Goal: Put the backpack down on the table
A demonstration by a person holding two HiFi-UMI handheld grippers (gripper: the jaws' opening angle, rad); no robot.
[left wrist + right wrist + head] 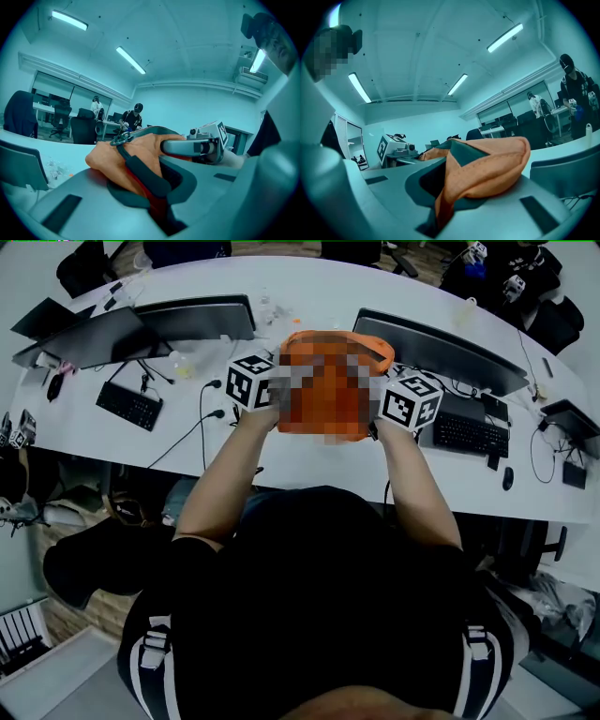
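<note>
My left gripper (274, 395) has its jaws pinched shut on the left side of the orange backpack (328, 345), on fabric by a dark strap. My right gripper (380, 407) has its jaws clamped on the right side's fabric. The backpack sits between them over the white surface (281, 457), near two monitors (202, 317); I cannot tell whether it touches.

A left monitor (199, 317) and a right monitor (441, 351) stand toward the far edge of the table (309, 457). A left keyboard (129, 405) and a right keyboard (472, 434) lie before them. A mouse (507, 478) sits near the near edge, just right of the right keyboard. Black cables (187, 437) trail across the left part.
</note>
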